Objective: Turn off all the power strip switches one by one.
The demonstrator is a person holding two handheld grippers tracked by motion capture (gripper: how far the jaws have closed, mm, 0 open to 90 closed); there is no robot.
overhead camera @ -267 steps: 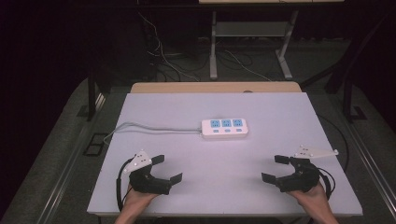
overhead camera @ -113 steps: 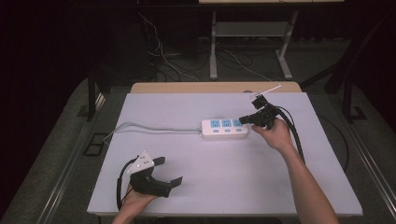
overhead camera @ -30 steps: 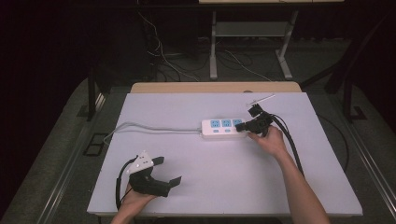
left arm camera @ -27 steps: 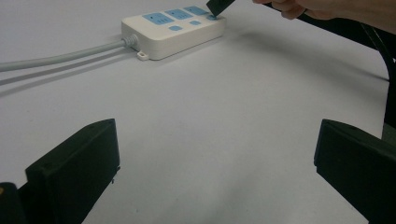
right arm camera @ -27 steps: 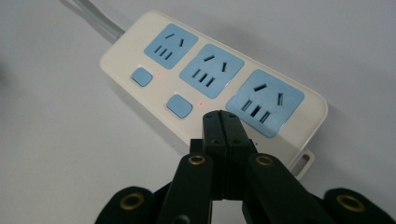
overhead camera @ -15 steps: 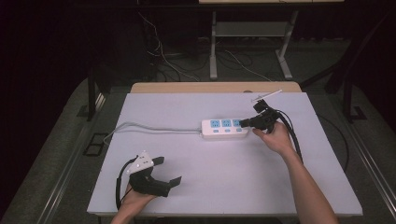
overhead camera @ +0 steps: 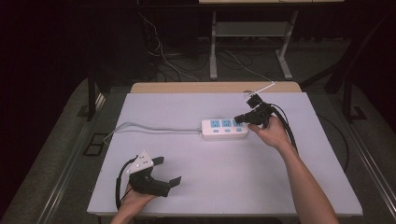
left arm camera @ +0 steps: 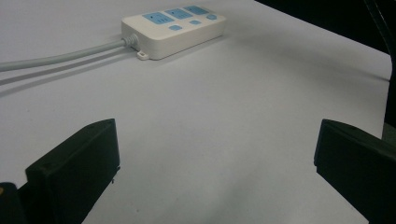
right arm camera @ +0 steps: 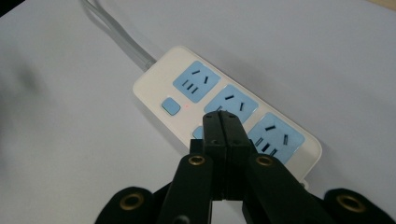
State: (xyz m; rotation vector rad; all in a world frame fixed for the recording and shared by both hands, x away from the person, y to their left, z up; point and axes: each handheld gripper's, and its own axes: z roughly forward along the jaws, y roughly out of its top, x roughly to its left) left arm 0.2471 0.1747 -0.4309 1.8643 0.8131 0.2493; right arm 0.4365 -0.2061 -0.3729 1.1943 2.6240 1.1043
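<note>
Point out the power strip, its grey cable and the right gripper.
power strip (overhead camera: 224, 129): high view, middle of its white top face.
grey cable (overhead camera: 154, 129): high view, mid-run along the table.
right gripper (right arm camera: 221, 122): right gripper view, tips of its closed jaws.

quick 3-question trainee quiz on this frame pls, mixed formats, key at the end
1. True or false: the right gripper has its black jaws pressed together over the white power strip with three blue sockets.
2. Multiple choice: the left gripper is A) clamped on the strip's grey cable; B) open and low over bare white table near the front edge; C) resting on top of the strip.
3. Fill in: in the right gripper view, the shut jaw tips sit over the blue push button beside the ____ socket.

Key: 1 true; 2 B; 3 middle.
</note>
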